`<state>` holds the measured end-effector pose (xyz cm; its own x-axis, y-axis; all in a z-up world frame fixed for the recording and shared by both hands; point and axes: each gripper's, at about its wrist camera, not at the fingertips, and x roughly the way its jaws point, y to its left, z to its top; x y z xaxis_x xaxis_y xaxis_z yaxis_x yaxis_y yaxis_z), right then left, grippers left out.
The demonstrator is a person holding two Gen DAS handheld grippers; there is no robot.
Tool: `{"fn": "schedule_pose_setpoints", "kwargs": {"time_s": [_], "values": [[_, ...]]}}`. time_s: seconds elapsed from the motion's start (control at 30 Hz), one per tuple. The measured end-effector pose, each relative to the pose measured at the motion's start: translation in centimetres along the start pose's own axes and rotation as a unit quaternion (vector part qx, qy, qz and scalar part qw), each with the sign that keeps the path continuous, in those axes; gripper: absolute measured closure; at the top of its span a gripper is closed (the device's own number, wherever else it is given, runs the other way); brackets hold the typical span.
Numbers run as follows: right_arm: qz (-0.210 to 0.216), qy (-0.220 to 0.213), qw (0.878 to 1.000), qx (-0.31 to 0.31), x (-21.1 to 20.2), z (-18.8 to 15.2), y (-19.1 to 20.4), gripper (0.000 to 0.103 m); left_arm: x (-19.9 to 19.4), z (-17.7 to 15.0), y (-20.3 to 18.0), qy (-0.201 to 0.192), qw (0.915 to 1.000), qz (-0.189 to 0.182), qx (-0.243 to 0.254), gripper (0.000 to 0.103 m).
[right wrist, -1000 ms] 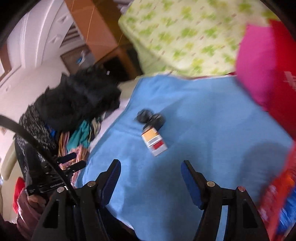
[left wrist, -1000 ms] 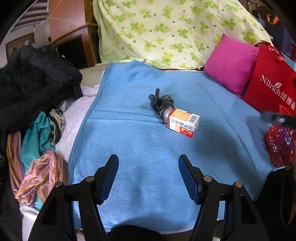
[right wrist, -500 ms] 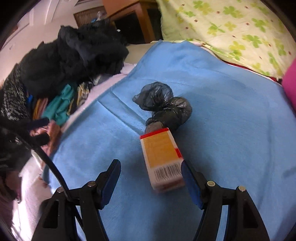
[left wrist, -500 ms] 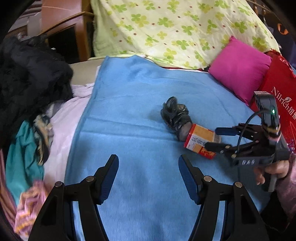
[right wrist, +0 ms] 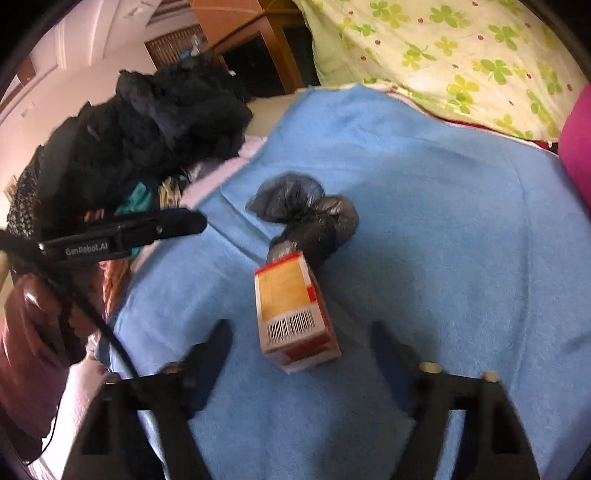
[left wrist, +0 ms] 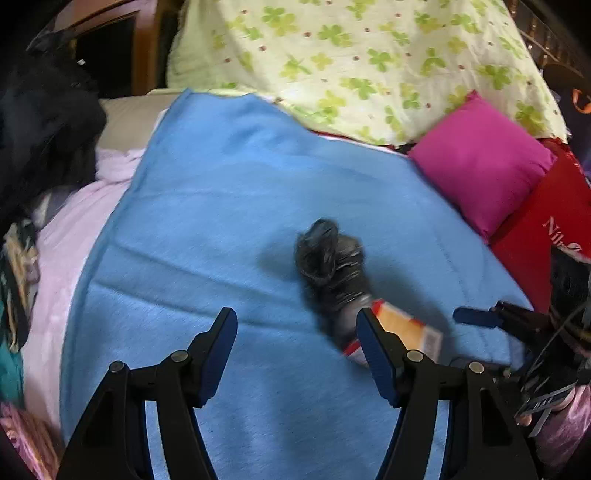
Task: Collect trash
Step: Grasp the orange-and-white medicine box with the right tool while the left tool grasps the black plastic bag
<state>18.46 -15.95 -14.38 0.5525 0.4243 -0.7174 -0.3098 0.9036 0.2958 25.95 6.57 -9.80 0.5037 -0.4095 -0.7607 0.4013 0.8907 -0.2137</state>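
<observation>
A lived-in bedroom at home: a bed [left wrist: 155, 122] spread with a blue blanket [left wrist: 229, 206], a clover-print quilt [left wrist: 351, 62] heaped at 12 o'clock and a magenta pillow [left wrist: 480, 162] at 2 o'clock. Dark clothes [right wrist: 155, 122] pile up at 10 o'clock beside a wooden cabinet [right wrist: 236, 22], under a pink-lit wall.

Open blue blanket [right wrist: 424, 206] is left around the carton [right wrist: 291, 314]; passage is blocked leftward by piled clothes [right wrist: 147, 122].
</observation>
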Motion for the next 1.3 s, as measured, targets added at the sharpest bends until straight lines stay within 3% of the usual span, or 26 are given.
{"fn": "schedule_pose_setpoints", "kwargs": {"time_s": [0.13, 0.23, 0.27, 0.3, 0.33, 0.37, 0.5, 0.63, 0.73, 0.8, 0.83, 0.9, 1.1, 1.3], "values": [[0.018, 0.016, 1.000, 0.008, 2.1, 0.5, 0.6, 0.021, 0.1, -0.7, 1.7, 0.013, 0.9996, 0.023, -0.010, 0.035], [0.006, 0.016, 1.000, -0.011, 3.5, -0.1, 1.7, 0.021, 0.2, -0.2, 2.0, 0.012, 0.9995, 0.020, -0.020, 0.035], [-0.010, 0.017, 1.000, -0.022, 4.0, -0.3, 2.1, 0.024, 0.4, 0.1, 1.7, 0.010, 0.9996, 0.016, -0.018, 0.035], [-0.020, 0.018, 0.999, -0.023, 4.5, -0.6, 2.1, 0.034, 0.7, 0.5, 1.2, 0.010, 0.9998, 0.012, -0.015, 0.035], [-0.027, 0.021, 0.999, -0.022, 4.7, -0.7, 1.9, 0.051, 1.1, 0.8, 0.8, 0.010, 0.9999, 0.008, -0.011, 0.035], [-0.029, 0.027, 0.999, -0.017, 4.9, -0.8, 1.7, 0.051, 1.6, 1.2, 0.0, 0.011, 0.9999, 0.003, -0.006, 0.035], [-0.049, 0.028, 0.998, 0.013, 2.5, -1.6, 0.4, 0.051, 4.7, 2.5, -2.9, 0.030, 0.9992, -0.023, 0.009, 0.031], [-0.061, 0.019, 0.996, 0.069, -1.5, -4.8, -1.9, 0.051, 8.8, 2.9, -4.9, 0.071, 0.9966, -0.043, 0.000, 0.028], [-0.071, 0.007, 0.993, 0.098, -3.7, -6.7, -2.9, 0.051, 11.6, 2.6, -5.9, 0.093, 0.9955, -0.019, -0.003, 0.030], [-0.089, -0.001, 0.991, 0.095, -4.8, -7.4, -2.6, 0.051, 12.9, 2.0, -5.4, 0.114, 0.9928, -0.013, -0.036, 0.074], [-0.095, -0.005, 0.991, 0.092, -5.2, -7.6, -2.4, 0.051, 13.0, 1.8, -5.2, 0.117, 0.9917, -0.017, -0.049, 0.073], [-0.097, -0.015, 0.991, 0.091, -6.0, -7.8, -1.8, 0.051, 11.6, 1.4, -5.1, 0.098, 0.9934, -0.010, -0.058, 0.074], [-0.105, -0.065, 0.988, 0.091, -10.1, -8.2, 0.1, 0.051, 2.5, 0.5, -8.6, 0.018, 0.9994, 0.030, 0.004, 0.074], [-0.123, -0.130, 0.981, 0.079, -16.1, -8.0, 3.5, 0.051, -8.2, -1.2, -13.6, -0.077, 0.9943, 0.046, 0.058, 0.074]]}}
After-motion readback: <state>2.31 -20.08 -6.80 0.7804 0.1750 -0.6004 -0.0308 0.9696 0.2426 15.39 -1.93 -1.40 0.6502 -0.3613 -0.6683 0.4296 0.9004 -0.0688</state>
